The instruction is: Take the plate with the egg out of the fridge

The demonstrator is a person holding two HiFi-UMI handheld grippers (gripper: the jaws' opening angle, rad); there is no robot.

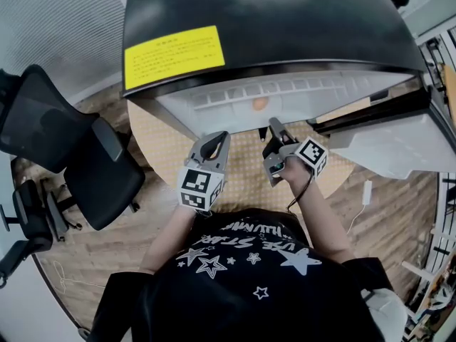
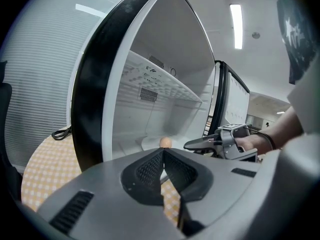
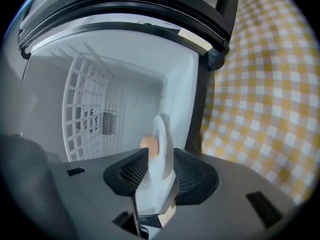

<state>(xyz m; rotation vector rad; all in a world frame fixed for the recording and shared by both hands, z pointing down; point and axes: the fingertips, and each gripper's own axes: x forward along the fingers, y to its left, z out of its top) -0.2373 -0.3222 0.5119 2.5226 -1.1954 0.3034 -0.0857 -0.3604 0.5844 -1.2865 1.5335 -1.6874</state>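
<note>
White and thin, the plate [image 3: 164, 149] sits between the jaws of your right hand-held gripper [image 3: 161, 159], which are clamped on its near rim. In the right gripper view the plate shows edge-on, its long axis running from the jaws toward the back wall of the fridge [image 3: 125, 84]. The left gripper view shows it lying flat on the fridge floor, near the front edge. The egg [image 3: 148, 145] rests on the plate's face, just past the jaw tips. Your left hand-held gripper [image 2: 163, 154] has its 2 jaws pressed together with nothing between them. It hovers just outside the open fridge, above the yellow-checked surface [image 1: 164, 148], close beside the right one.
</note>
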